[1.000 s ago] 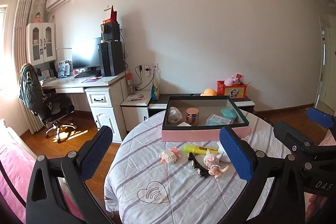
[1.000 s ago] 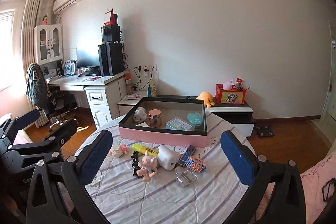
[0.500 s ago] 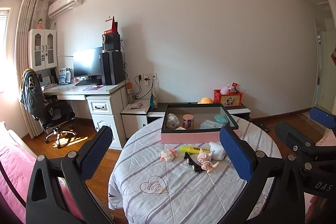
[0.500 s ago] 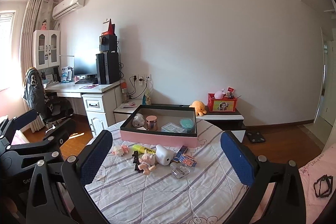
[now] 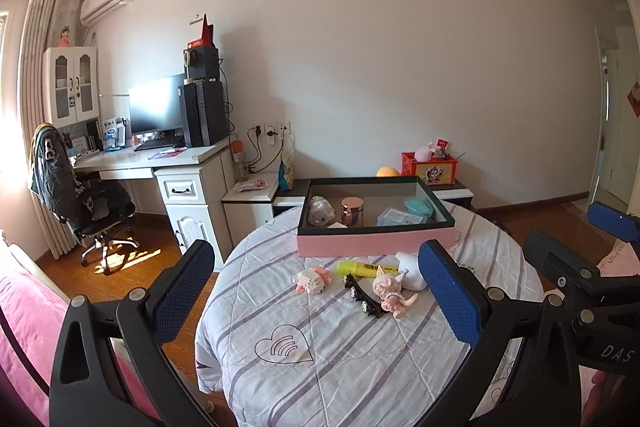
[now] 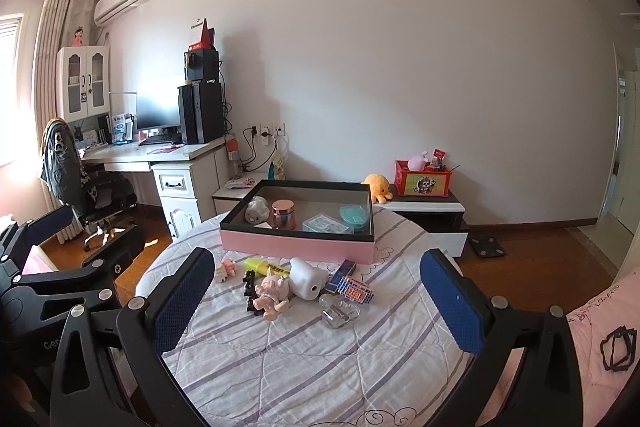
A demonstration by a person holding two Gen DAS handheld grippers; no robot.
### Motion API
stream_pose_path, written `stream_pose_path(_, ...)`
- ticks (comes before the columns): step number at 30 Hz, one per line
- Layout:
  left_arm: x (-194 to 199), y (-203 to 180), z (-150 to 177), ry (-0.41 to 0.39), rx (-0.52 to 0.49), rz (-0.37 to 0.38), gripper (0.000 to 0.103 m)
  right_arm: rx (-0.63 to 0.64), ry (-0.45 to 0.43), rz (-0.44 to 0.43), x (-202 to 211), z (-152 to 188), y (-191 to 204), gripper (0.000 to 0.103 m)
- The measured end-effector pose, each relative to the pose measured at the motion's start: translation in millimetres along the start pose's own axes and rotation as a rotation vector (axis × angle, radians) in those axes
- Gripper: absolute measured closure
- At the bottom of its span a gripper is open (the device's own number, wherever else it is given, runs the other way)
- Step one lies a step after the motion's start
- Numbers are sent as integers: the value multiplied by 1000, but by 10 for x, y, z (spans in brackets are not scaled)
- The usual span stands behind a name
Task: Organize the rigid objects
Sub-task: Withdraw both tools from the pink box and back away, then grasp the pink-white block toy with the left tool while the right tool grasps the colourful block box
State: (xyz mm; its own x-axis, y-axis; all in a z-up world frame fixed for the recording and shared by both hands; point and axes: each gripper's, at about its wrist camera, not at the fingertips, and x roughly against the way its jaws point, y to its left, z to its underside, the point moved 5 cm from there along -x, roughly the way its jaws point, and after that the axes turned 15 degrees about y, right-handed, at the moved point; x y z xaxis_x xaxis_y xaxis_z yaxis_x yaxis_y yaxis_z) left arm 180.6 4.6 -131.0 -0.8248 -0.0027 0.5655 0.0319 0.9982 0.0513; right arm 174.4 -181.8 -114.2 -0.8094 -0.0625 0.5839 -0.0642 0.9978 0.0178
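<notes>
Both tongs (image 5: 316, 291) nearer; toys (image 6: 272, 293) ahead.

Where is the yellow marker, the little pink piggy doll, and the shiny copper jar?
yellow marker (image 5: 362, 268), left wrist view, middle of its barrel.
pink piggy doll (image 6: 273, 291), right wrist view, its body.
copper jar (image 6: 283, 214), right wrist view, its side.

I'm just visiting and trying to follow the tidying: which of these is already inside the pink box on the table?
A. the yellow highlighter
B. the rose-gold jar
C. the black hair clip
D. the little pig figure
B: the rose-gold jar stands inside the pink box, while the highlighter, hair clip and pig figure lie on the tablecloth in front of it.
</notes>
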Motion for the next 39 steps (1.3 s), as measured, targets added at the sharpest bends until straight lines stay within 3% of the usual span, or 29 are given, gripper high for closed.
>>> stream_pose_path(9,-971,-57,349,254,-19,64,0,-12,202,-5,-926,269,-91,0)
stream_pose_path(18,-1666,76,530,392,1,35,0,-46,358,7,-1633,486,-278,0)
stream_pose_path(23,-1989,291,444,424,42,-14,0,-68,387,24,-1803,531,-431,0)
stream_pose_path(26,-2224,338,392,456,55,7,0,-85,395,34,-1880,509,-535,0)
stream_pose_path(33,-2754,311,303,566,3,-5,0,-114,401,76,-2023,398,-783,0)
stream_pose_path(37,-2880,233,241,572,-34,1,1,-118,418,61,-2143,332,-838,0)
stream_pose_path(39,-2894,186,214,565,-49,28,17,-107,427,47,-2207,292,-807,0)
